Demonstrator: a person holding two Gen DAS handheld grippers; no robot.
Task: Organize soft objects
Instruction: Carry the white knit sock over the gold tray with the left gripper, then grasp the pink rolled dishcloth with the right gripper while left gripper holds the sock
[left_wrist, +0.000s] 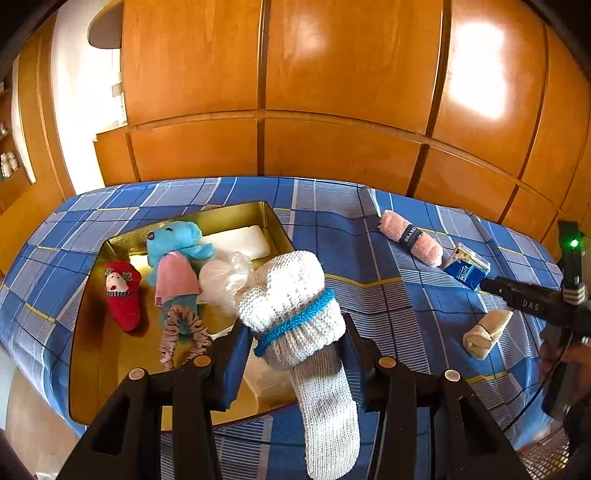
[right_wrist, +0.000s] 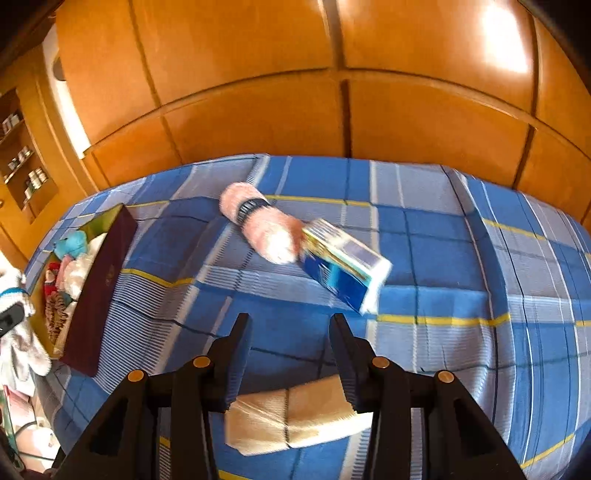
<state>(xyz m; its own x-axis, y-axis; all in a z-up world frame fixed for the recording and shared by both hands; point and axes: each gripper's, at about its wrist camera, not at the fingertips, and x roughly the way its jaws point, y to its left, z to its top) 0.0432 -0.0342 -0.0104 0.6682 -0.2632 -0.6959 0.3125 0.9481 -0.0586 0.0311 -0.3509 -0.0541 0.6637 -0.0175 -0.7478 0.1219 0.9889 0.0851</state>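
Two claws are at work over the blue checked cloth (left_wrist: 369, 236). The left claw (left_wrist: 295, 339) squeezes a white knit sock (left_wrist: 291, 295) with a blue band, holding it up just past the near right corner of the gold tin (left_wrist: 92, 295). Inside the tin, to the left of that claw, lie a blue plush toy (left_wrist: 173, 251) and a red sock (left_wrist: 123, 295). The right claw (right_wrist: 290, 332) is open with nothing in it. A cream rolled cloth (right_wrist: 291, 417) lies below its fingers. Ahead sit a pink roll (right_wrist: 258, 221) and a blue box (right_wrist: 343, 266).

White knitted sock (left_wrist: 295, 295) with turquoise band; blue plaid cloth (left_wrist: 369, 258) with yellow lines; gold tin (left_wrist: 110, 350); pink roll (left_wrist: 412, 238).
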